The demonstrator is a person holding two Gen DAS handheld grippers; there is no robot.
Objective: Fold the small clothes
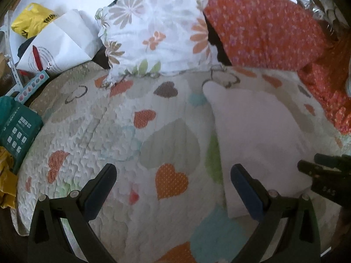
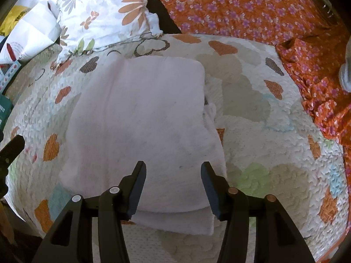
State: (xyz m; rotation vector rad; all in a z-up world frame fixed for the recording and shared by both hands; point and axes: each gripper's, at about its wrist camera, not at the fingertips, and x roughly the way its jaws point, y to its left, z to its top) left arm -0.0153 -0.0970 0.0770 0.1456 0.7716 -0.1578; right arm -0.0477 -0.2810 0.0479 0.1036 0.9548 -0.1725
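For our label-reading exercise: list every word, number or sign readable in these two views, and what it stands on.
"SAS": right gripper body, faint.
Yellow bag: black lettering, too blurred to read.
Green box: white icons and small print, unreadable.
White paper bag: a cursive scrawl, not legible.
Pink garment: no text.

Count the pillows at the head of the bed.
2. The white floral pillow sits at far left; the orange flowered pillow lies to its right, a dark gap between them. More may be hidden beyond the frame.
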